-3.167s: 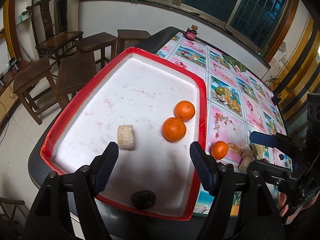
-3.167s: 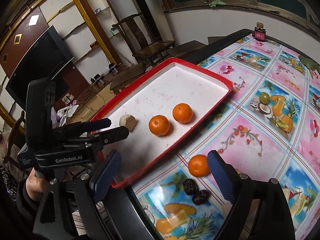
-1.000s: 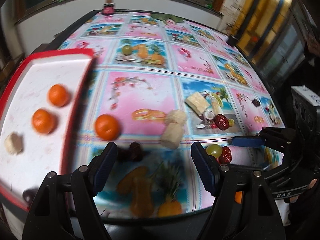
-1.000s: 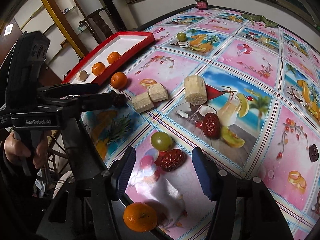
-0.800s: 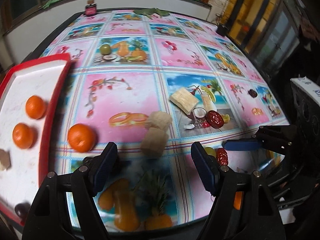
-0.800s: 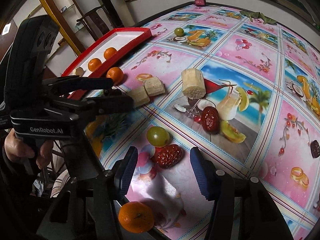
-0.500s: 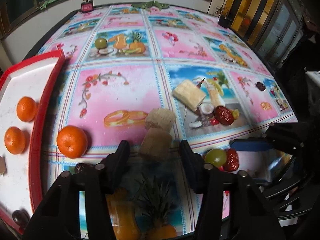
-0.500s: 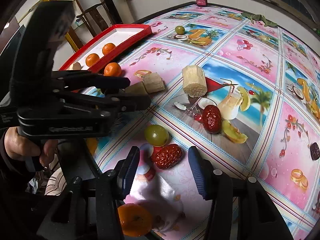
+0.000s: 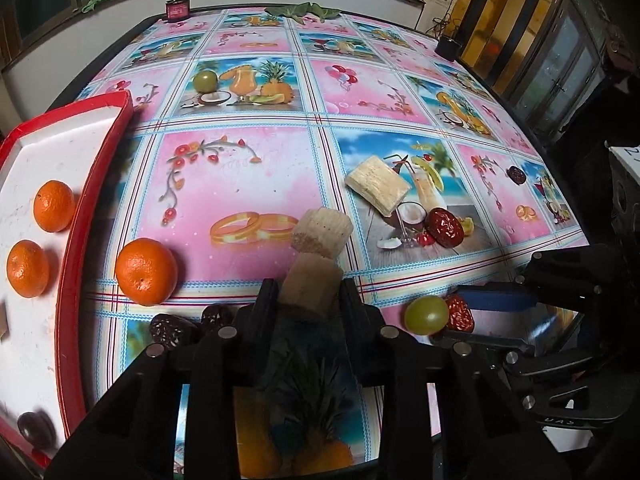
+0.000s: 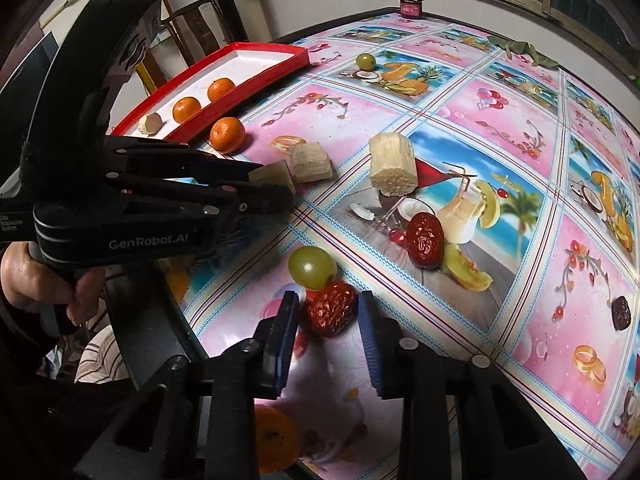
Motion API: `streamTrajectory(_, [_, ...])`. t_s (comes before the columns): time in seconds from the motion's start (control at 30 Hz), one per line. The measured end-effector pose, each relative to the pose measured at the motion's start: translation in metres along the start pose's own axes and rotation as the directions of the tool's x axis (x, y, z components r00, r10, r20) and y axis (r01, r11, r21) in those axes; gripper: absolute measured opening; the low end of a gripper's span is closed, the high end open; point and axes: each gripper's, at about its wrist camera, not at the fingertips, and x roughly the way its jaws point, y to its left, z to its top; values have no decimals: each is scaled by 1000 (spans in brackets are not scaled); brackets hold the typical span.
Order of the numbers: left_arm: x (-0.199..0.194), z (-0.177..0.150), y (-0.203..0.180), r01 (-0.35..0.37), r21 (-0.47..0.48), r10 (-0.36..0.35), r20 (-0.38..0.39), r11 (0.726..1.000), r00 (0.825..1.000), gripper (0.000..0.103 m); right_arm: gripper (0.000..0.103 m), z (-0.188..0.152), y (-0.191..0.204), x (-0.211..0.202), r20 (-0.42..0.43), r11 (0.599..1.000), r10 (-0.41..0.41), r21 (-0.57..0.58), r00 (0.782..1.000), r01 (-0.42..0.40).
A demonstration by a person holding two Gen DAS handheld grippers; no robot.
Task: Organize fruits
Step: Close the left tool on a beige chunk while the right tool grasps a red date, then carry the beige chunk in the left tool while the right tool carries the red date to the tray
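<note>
Left wrist: left gripper (image 9: 308,300) closing on cane chunk (image 9: 310,286), right gripper (image 10: 328,320) closing around red date (image 10: 332,312); next, lift both to tray (image 9: 100,168).

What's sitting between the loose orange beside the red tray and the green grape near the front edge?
In the left wrist view, between orange and grape: two dark dates and the left tool closing around a pale chunk.

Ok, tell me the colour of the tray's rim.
Red, around a white inside; the tray shows best in the right wrist view.
</note>
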Motion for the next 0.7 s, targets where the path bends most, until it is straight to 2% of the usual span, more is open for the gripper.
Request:
streamTrajectory(0.2, [1, 3, 2, 11, -17, -11, -5, 1000, 1000, 29, 28, 3, 2, 3, 3, 1000, -1, -7, 1000, 1])
streamTrajectory(0.3, [2, 2, -2, -4, 3, 4, -1, 1000, 1000, 28, 25, 3, 2, 3, 6, 1000, -9, -13, 1000, 9])
streamTrajectory(0.4, [1, 1, -1, 10, -2, -10, 5, 1000, 1000, 26, 22, 3, 3, 4, 8, 1000, -19, -15, 1000, 19])
streamTrajectory(0.7, [-29, -5, 9, 46, -52, -42, 69, 998, 997, 26, 22, 11, 8, -8, 47, 999, -15, -30, 999, 16])
